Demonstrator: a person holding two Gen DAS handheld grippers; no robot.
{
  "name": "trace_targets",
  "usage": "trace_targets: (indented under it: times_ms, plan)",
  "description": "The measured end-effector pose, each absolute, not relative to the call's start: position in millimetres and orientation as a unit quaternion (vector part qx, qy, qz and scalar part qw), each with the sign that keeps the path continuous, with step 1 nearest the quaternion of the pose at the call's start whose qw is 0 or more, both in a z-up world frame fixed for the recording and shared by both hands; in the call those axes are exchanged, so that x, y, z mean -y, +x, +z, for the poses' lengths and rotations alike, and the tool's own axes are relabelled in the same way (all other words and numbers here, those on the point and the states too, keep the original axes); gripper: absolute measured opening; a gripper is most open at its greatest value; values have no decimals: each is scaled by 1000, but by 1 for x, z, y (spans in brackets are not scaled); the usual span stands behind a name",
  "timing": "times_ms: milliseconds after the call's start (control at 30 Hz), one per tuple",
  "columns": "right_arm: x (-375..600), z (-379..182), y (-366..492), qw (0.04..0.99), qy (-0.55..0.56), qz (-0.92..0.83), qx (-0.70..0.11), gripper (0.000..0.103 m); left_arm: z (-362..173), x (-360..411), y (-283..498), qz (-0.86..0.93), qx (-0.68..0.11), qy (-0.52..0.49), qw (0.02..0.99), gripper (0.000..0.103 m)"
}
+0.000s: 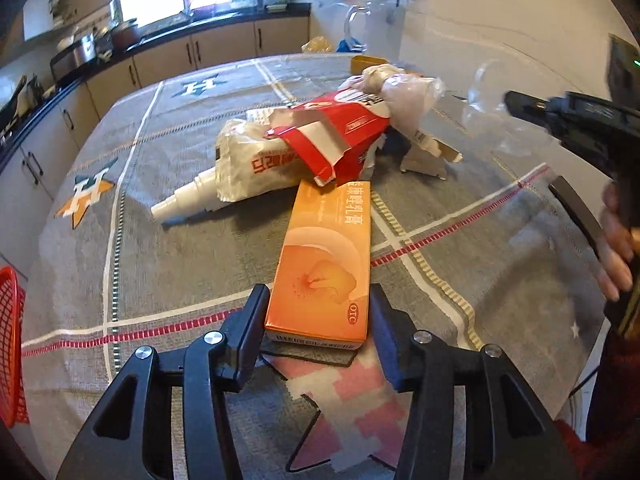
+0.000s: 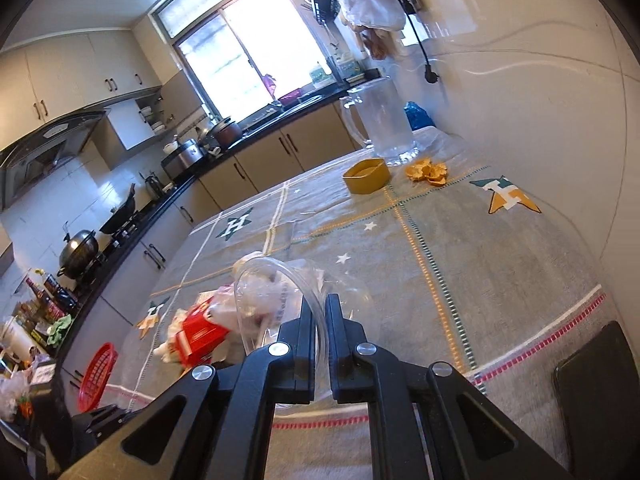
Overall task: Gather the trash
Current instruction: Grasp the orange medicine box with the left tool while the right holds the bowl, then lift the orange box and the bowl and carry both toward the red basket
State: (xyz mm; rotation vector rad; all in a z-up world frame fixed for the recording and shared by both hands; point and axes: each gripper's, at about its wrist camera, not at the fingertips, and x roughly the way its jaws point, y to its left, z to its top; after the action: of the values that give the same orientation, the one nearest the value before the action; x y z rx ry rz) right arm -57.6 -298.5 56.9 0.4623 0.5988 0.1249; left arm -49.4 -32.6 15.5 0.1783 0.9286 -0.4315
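The grey cloth-covered surface (image 1: 168,264), patterned with stars and crossing stripes, carries a heap of rubbish near its middle, and a red mesh basket (image 1: 10,344) shows just off its left edge in the left wrist view, well apart from the heap. Over the right side of the surface hangs a large clear plastic bag (image 1: 520,208), its rim pinched in the right gripper (image 2: 320,308), whose jaws are closed tight on the thin film and hold the mouth of the bag up and open towards the heap. In the heap lie a crumpled white squeeze tube with orange lettering and a long white nozzle (image 1: 240,168), a torn red and white cardboard carton (image 1: 340,136) resting across it, and a wad of crinkled clear wrapping (image 1: 404,92) behind. Nearest of all is the long orange cardboard medicine box (image 1: 324,264), lying flat with its far end tucked against the red carton and its near end between the jaws of the left gripper (image 1: 318,312). Those jaws stand at a middling width, their inner faces against the box's two long sides, so they appear to be holding it. The box's long axis runs straight away from the left gripper, in line with its fingers, so the grip falls across the narrow width. The left hand is plainly the nearer one; the bag waits to its right, so the box likely needs lifting and swinging rightward into the mouth.
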Motion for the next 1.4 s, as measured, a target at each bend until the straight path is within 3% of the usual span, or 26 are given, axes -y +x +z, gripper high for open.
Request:
trace_targets:
  times_ms: [500, 1400]
  plan:
    - [261, 79, -86, 932, 195, 124, -281, 6, 14, 41, -52, -185, -433, 104, 876, 47]
    - [145, 79, -88, 911, 121, 226, -323, 6, 52, -66, -97, -114, -373, 27, 920, 47]
